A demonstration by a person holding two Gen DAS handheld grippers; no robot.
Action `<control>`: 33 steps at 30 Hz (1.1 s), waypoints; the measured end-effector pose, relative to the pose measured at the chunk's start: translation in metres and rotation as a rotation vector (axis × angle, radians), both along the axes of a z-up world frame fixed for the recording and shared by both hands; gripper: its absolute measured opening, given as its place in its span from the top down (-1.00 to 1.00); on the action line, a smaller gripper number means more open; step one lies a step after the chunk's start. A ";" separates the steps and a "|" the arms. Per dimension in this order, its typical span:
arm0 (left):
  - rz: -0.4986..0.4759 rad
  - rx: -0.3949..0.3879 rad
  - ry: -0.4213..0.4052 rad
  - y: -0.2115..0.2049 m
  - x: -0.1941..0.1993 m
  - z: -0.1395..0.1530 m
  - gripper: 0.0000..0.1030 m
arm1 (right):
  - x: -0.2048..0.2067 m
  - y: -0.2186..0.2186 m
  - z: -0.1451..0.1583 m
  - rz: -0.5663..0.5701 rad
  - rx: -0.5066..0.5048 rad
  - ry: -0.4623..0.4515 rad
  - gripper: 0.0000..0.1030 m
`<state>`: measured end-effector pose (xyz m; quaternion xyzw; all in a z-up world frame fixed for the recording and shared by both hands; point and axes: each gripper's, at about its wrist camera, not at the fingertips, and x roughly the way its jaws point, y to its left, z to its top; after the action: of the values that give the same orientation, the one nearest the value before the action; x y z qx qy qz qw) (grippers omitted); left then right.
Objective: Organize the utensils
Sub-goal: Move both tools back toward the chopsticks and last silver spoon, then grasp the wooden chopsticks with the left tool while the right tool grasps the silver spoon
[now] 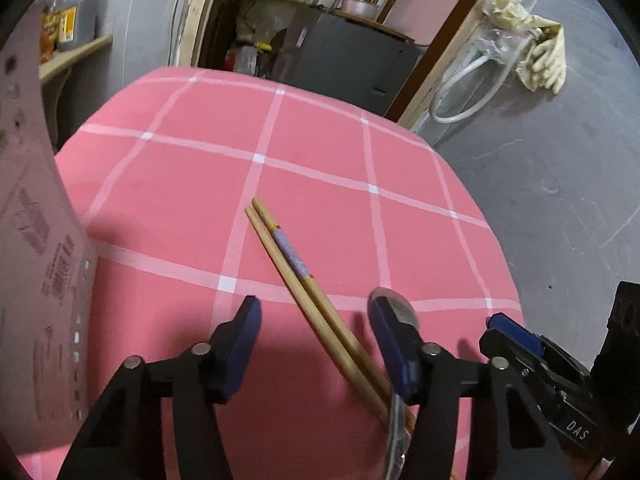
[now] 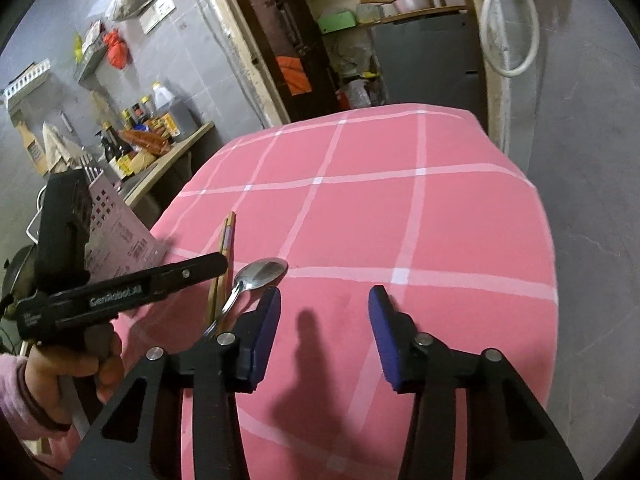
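- Pink checked cloth (image 1: 320, 152) covers the counter, and on it lie the pair of wooden chopsticks (image 1: 288, 256) and a metal spoon (image 2: 260, 272), side by side and touching or nearly so near my end.
- My left gripper (image 1: 316, 344) is spread wide, hanging just over the chopsticks' near half, with nothing between its pads; its right pad sits in front of the spoon bowl.
- My right gripper (image 2: 324, 336) is also spread and empty, over bare cloth just to the right of the spoon.
- At the left edge stands a pale perforated utensil holder (image 1: 36, 264); the right view shows prongs that look like forks poking from its top, so I judge some sorting is done.
- Left to do, as I read it: chopsticks and spoon into that holder.
- Room is generous ahead and to the right, where the cloth is bare up to its rounded edges, with floor beyond.
- Tightest spot is between my two grippers and the holder wall on the left.
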<state>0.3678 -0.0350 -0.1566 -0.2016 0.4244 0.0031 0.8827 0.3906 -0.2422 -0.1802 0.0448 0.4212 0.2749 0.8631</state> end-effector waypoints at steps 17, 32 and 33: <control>-0.070 0.173 0.044 -0.012 0.016 0.005 0.45 | 0.006 0.002 -0.003 0.004 -0.005 0.035 0.34; -0.126 0.135 0.065 -0.008 -0.020 0.007 0.53 | 0.002 0.029 -0.001 0.026 -0.043 0.084 0.34; -0.126 0.131 0.066 -0.007 -0.022 0.006 0.54 | 0.002 0.032 -0.001 0.030 -0.047 0.085 0.34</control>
<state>0.3459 -0.0424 -0.1503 -0.1163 0.4639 -0.0181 0.8780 0.3924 -0.2104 -0.1814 0.0297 0.4645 0.2756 0.8411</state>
